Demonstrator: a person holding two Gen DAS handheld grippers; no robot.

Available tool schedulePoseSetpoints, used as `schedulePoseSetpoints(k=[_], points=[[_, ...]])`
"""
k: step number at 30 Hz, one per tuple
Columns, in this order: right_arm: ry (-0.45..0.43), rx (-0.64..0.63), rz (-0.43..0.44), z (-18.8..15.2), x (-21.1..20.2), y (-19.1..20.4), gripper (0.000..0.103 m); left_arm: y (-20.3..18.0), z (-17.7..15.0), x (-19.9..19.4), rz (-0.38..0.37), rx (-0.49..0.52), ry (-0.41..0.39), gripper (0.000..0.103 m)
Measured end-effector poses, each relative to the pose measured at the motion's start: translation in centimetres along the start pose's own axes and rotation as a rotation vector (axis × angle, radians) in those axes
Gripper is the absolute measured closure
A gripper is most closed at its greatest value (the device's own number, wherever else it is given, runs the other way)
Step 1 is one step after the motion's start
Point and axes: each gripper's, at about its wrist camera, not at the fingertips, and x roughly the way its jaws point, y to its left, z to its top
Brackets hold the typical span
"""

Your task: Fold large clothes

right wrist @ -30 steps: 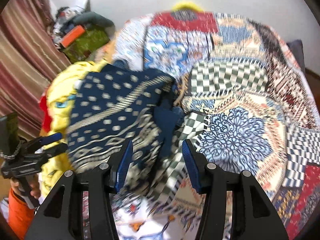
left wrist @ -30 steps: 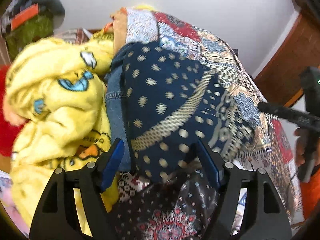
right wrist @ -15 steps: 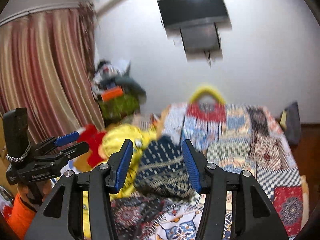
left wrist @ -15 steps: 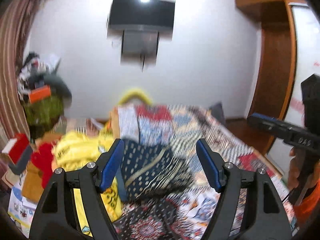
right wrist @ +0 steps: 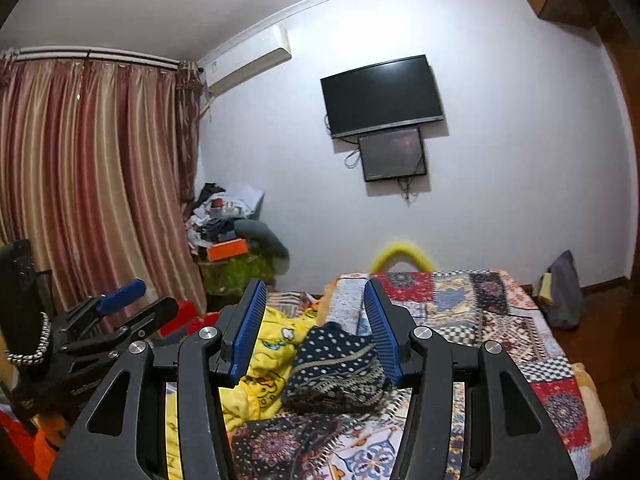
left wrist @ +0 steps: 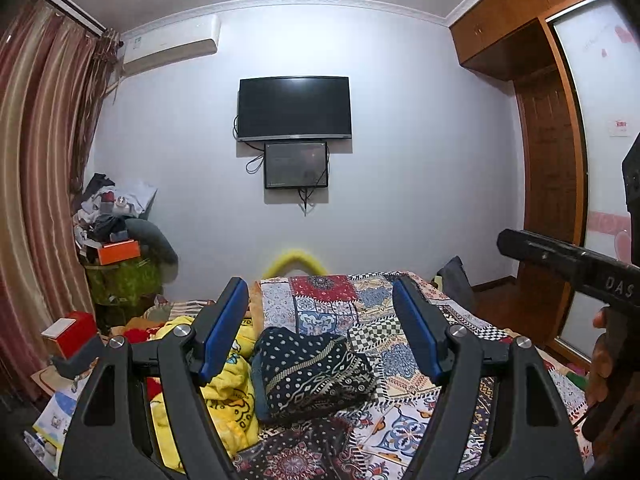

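Pulled well back and up from the bed, with its whole patchwork cover and the far wall in view where, a second ago, only cloth filled both wrist views at close range. Along the bed's left edge, a heaped yellow blanket, unfolded. Touching that heap on its right side, toward the near half of the bed, the navy dotted garment: a compact, thick folded bundle, lying free, with no tool on it. Just in front of the bundle, at the near edge, a dark floral cloth, spread flat; impossible to tell whether a separate garment or part of the bedding. Above the near edge and pointing almost level, the left gripper, jaws wide apart and opening a little further, nothing between the blue pads. Beside it, the right gripper, jaws parted more narrowly, likewise empty. Judging from this: navy piece finished and released, both tools withdrawn from it, and the fold on this item over. Probably next in line the yellow blanket, bulky and soft, likely to sag and to need a grip at two corners.
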Motion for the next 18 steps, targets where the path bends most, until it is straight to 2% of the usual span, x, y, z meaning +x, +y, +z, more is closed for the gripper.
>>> schedulePoseSetpoints(k=[1,3,5,8,13,18], points=[[0.006,-0.003,-0.009,-0.1,0.1,0.0,0.051,-0.1,-0.1,-0.2,0.001,-0.003,0.002,0.022],[0.016,-0.016,-0.024,-0.3,0.2,0.3,0.041,-0.2,-0.3,-0.3,0.013,-0.006,0.001,0.009],[0.014,-0.032,-0.056,-0.4,0.5,0.5,0.031,-0.3,-0.5,-0.6,0.024,-0.013,-0.005,0.004],[0.013,-0.043,-0.085,-0.3,0.6,0.8,0.019,-0.2,-0.6,-0.8,0.025,-0.036,-0.004,0.001],[-0.021,-0.026,-0.134,-0.6,0.2,0.4,0.000,0.1,-0.8,-0.7,0.037,-0.047,0.002,0.001],[-0.020,-0.016,-0.138,-0.8,-0.3,0.2,0.000,0.2,-1.2,-0.6,0.045,-0.040,0.009,0.001]])
